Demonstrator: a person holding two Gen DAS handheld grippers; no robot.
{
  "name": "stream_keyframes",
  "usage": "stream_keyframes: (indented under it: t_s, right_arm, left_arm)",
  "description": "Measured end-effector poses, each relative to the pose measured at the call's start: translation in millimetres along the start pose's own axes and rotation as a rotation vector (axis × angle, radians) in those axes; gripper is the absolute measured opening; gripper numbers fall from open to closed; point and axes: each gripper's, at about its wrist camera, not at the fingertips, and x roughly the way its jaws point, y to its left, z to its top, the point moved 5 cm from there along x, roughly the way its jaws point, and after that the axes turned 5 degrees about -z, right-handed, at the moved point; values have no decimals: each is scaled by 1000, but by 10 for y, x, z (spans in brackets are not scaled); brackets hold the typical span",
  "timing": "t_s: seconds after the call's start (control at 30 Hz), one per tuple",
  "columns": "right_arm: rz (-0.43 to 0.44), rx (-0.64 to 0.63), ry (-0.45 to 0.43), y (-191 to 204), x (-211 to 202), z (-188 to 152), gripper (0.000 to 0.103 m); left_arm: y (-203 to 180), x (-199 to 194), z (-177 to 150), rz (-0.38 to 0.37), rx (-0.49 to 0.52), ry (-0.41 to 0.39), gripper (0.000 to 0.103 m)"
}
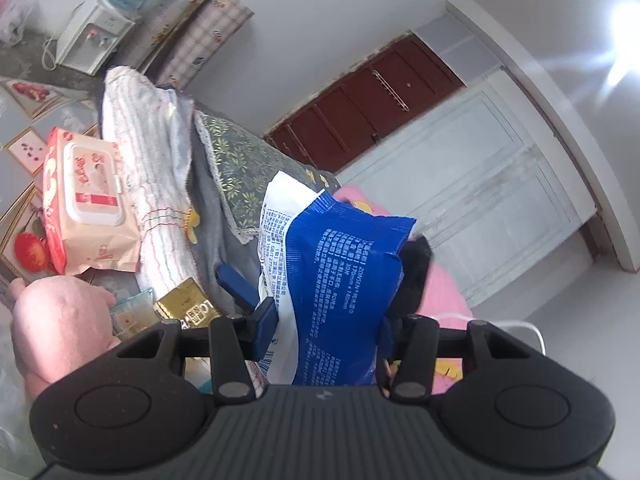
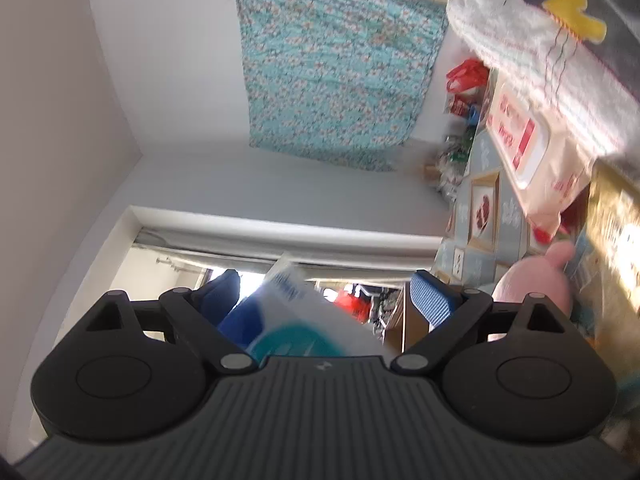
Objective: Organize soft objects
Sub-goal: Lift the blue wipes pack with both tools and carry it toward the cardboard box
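My left gripper (image 1: 320, 268) is shut on a blue and white soft pack (image 1: 340, 280) with printed text, which stands upright between its blue fingers (image 1: 240, 284); the right finger is hidden behind the pack. In the right wrist view, my right gripper (image 2: 328, 284) is open, jaws wide. A white, blue and teal pack (image 2: 296, 316) lies between them near the left finger, clear of the right pad (image 2: 434, 304); I cannot tell if it is the same pack. A pink wipes pack (image 1: 86, 200), a white towel (image 1: 148, 168) and a pink plush (image 1: 60, 320) lie to the left.
A gold box (image 1: 186, 306), a green leaf-patterned cushion (image 1: 244, 168) and pink fabric (image 1: 440, 292) crowd the surface. A water dispenser (image 1: 92, 32) stands behind, with a brown door (image 1: 372, 96) beyond. A teal floral cloth (image 2: 332, 64) hangs on the wall.
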Motion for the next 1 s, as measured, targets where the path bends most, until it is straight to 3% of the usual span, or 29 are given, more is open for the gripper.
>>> stream_keyframes:
  t_s: [0.27,0.4,0.5,0.73,0.83,1.0]
  right_arm:
    - [-52,-63,-23,33,-124,-122,89]
    - [-102,-75,-52,-20,-186,-92,79]
    - [-174,-81,-61,-117,-171,-68,76]
    - [-423,-107,-44,-412,-66,-61,52]
    - [-499,-138,-18,-516,-5,-105,50]
    - [-531,-154,-6,-595,31,-115,49]
  left_arm:
    - [192,-42,14,-30,-93,-1,51]
    - [318,-8,23,-15,-149,18,52]
    - [418,-7,21,53,-178,23,55]
    - [760,52,-54,249,-262,69,58]
    - [871,79,-76,345,-278,92,60]
    - [900,69,-93,387,-254,114,60]
